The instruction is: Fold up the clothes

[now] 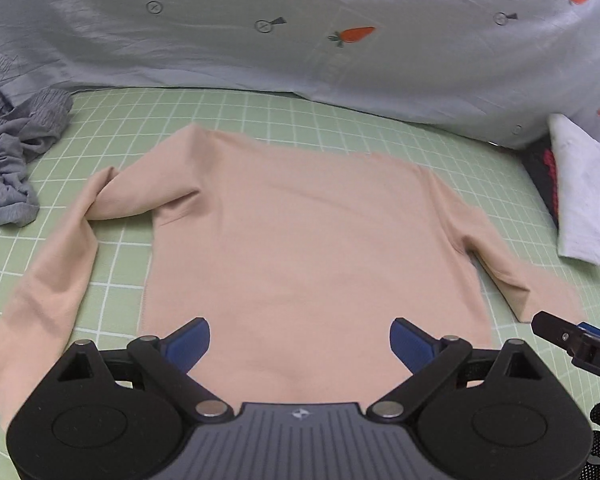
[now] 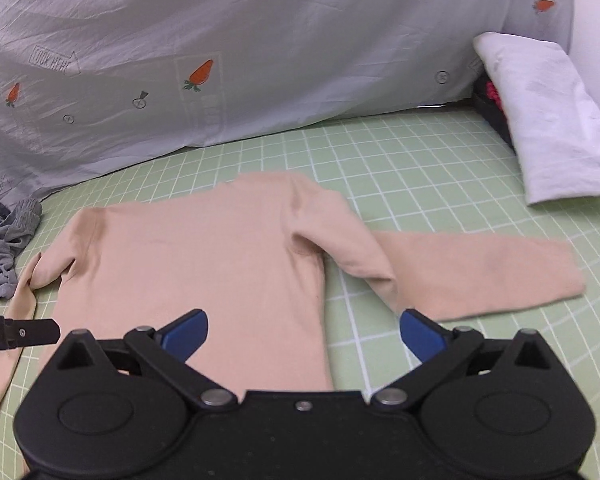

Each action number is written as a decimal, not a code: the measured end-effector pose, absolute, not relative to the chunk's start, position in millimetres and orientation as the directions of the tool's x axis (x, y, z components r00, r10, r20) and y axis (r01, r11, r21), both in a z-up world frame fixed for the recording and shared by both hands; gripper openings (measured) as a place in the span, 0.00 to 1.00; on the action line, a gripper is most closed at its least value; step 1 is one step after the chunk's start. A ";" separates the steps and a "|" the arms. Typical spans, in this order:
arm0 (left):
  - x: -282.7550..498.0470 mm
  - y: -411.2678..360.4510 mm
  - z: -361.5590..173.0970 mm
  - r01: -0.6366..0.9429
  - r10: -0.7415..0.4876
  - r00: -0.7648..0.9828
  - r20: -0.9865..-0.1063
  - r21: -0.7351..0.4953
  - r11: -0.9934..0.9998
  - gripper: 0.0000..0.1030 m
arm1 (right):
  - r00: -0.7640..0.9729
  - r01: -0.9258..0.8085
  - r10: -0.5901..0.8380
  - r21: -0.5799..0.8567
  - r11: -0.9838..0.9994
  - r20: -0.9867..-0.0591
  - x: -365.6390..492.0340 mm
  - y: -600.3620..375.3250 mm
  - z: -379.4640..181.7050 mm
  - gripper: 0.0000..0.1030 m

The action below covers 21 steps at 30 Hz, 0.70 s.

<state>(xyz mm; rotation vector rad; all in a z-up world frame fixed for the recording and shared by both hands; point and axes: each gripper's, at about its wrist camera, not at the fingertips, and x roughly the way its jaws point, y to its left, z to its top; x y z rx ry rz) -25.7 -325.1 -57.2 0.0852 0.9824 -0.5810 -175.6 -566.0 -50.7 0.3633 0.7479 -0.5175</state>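
A peach long-sleeved top (image 1: 300, 248) lies flat on the green grid mat (image 1: 260, 116), hem towards me, both sleeves spread out and bent. It also shows in the right wrist view (image 2: 188, 272). My left gripper (image 1: 300, 340) is open and empty, hovering over the hem near the middle. My right gripper (image 2: 304, 334) is open and empty above the hem's right corner, with the right sleeve (image 2: 480, 276) just beyond it. The tip of the right gripper shows at the left wrist view's right edge (image 1: 556, 330).
A crumpled grey garment (image 1: 16, 160) lies at the mat's left. A folded white cloth (image 2: 552, 120) on a dark item sits at the right. A pale blue carrot-print sheet (image 1: 300, 32) rises behind the mat.
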 end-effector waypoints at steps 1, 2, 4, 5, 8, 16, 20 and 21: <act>-32.1 -327.1 -54.6 0.519 -0.437 0.413 -0.799 -0.188 0.834 0.94 | 0.609 0.586 -0.328 0.131 0.800 -0.722 -186.8 -566.0 -47.7 1.00; -38.0 -330.1 -50.9 0.534 -0.444 0.417 -0.793 -0.181 0.826 0.94 | 0.599 0.603 -0.339 0.130 0.787 -0.726 -197.0 -567.0 -45.2 1.00; -51.6 -336.2 -42.0 0.561 -0.456 0.440 -0.773 -0.159 0.812 0.94 | 0.577 0.631 -0.357 0.124 0.766 -0.734 -216.2 -570.9 -39.9 1.00; -59.3 -340.2 -38.1 0.571 -0.464 0.458 -0.758 -0.149 0.807 0.94 | 0.579 0.633 -0.362 0.122 0.764 -0.731 -224.0 -574.8 -37.2 1.00; -81.0 -357.6 -32.6 0.565 -0.465 0.497 -0.732 -0.133 0.814 0.96 | 0.597 0.624 -0.349 0.145 0.768 -0.723 -240.1 -598.9 -45.9 1.00; -136.6 -417.8 -26.9 0.389 -0.381 0.606 -0.698 -0.157 0.908 0.96 | 0.589 0.540 -0.307 0.082 0.837 -0.748 -251.1 -694.6 -93.4 1.00; -161.6 -438.3 -20.5 0.353 -0.315 0.616 -0.722 -0.104 0.930 0.96 | 0.566 0.596 -0.331 0.097 0.797 -0.755 -251.2 -752.5 -104.6 1.00; -166.9 -440.8 -18.7 0.343 -0.297 0.622 -0.725 -0.088 0.935 0.96 | 0.557 0.610 -0.343 0.093 0.787 -0.756 -250.2 -764.2 -108.7 1.00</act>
